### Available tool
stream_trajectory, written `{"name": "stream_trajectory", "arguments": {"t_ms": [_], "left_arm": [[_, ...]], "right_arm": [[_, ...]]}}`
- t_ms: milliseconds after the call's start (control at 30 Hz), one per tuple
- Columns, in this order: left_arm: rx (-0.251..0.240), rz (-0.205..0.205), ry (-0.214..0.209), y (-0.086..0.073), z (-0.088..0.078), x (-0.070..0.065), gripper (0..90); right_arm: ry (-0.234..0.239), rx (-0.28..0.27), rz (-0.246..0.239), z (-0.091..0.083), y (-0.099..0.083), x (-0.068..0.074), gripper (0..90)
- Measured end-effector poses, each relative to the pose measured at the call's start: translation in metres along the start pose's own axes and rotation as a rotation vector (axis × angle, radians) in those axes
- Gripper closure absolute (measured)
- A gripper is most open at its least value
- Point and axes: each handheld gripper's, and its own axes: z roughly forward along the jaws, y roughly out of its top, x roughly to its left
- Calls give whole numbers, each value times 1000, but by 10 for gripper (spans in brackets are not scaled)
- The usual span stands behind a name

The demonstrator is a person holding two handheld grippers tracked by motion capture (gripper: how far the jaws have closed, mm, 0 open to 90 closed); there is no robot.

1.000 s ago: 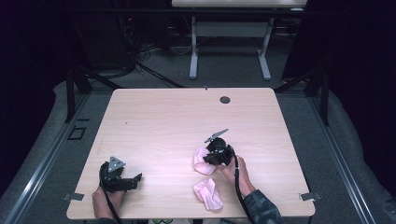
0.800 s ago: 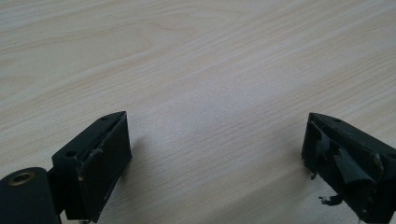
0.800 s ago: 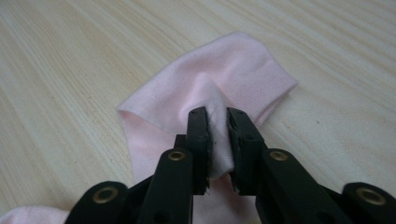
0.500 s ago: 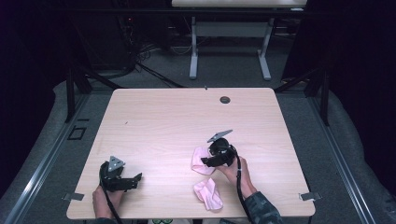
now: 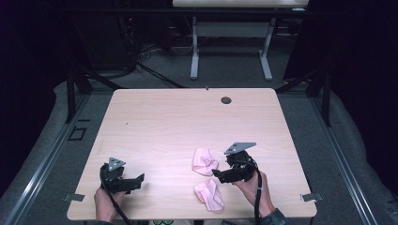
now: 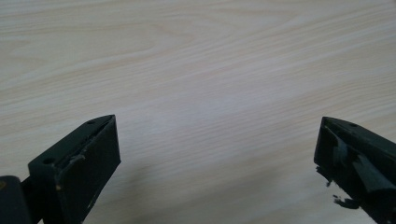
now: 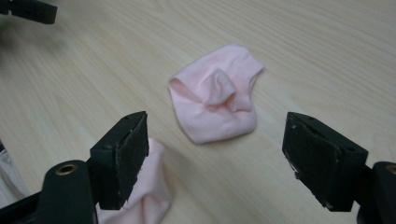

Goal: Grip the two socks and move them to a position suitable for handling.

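My right gripper (image 5: 217,175) had just been opening, jaws apart, nothing between; one pink sock (image 5: 204,161) lay just beyond it, the other sock (image 5: 210,195) at the table's (image 5: 159,122) near edge. Left gripper (image 5: 140,180) gaped empty near the left corner.

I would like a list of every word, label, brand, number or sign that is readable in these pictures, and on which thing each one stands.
No text can be read in these pictures.
The two pink socks bear no label or print.
The wooden table is bare wood grain, unmarked.
The left tongs and the right tongs carry no brand or number.
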Motion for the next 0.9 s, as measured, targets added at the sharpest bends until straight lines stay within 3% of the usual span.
{"name": "stream_trajectory", "arguments": {"t_ms": [233,467,567,633,800,900], "left_arm": [[-5,-12,-81,6,-4,-39,2],[7,-1,-178,12,0,-72,10],[1,7,-234,12,2,-88,140],[7,12,-261,12,4,-97,164],[29,26,-321,15,14,-117,251],[44,59,-340,16,19,-130,287]], "right_arm": [[-5,25,-24,-11,-20,26,246],[-20,44,-22,-6,-40,43,353],[-27,51,-28,-5,-48,52,417],[-20,59,-30,-2,-54,57,476],[-8,98,-36,6,-65,65,524],[3,103,-22,12,-69,65,572]]}}
